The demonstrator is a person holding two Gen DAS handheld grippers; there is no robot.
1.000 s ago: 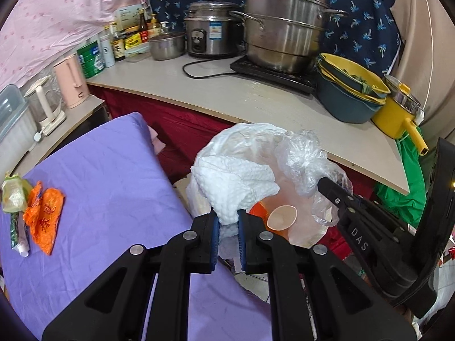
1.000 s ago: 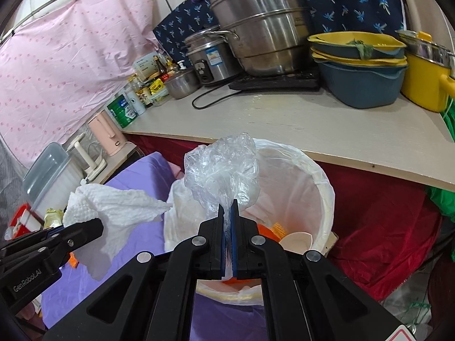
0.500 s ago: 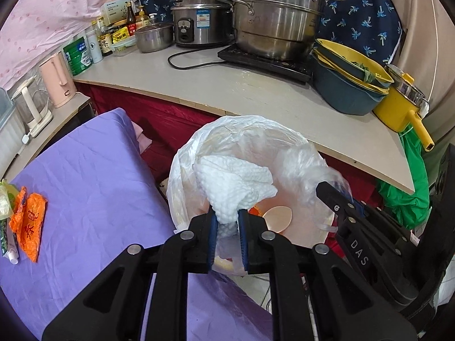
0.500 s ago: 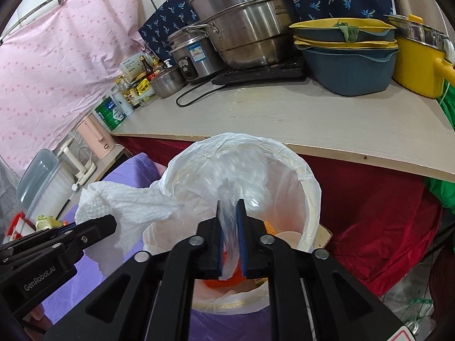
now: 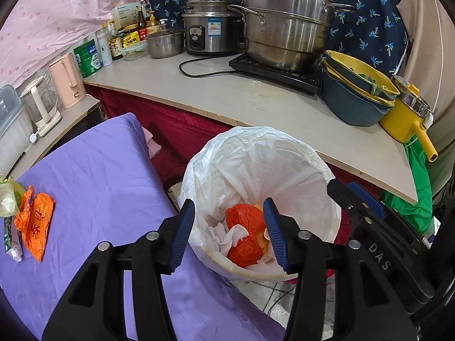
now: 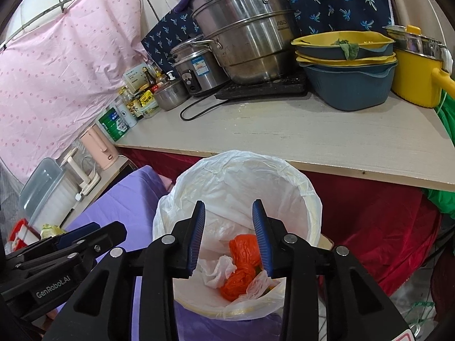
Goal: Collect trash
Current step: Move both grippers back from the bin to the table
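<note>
A trash bin lined with a white bag [image 5: 284, 153] [image 6: 273, 170] stands beside the purple-covered table [image 5: 93, 176]. In it lie orange plastic [image 5: 244, 218] [image 6: 244, 247], a white paper towel [image 5: 227, 234] [image 6: 216, 270] and a clear plastic bag [image 6: 258, 284]. My left gripper [image 5: 229, 216] hangs over the bin with its jaws opening and nothing between them. My right gripper [image 6: 229, 218] is also over the bin, its jaws opening and empty. On the table's left edge lie an orange wrapper [image 5: 35, 224], a small tube [image 5: 11, 241] and a pale green bag [image 5: 7, 199].
A counter [image 5: 227, 96] behind the bin carries a steel steamer pot [image 5: 287, 31], a rice cooker [image 5: 210, 28], stacked blue and yellow basins [image 5: 355, 93], a yellow pot [image 5: 406, 119], bottles and a pink kettle [image 5: 66, 82]. Red cloth hangs under the counter.
Both grippers opened over the bin. The paper towel left my left gripper and the clear plastic bag left my right gripper; both now lie inside the bin.
</note>
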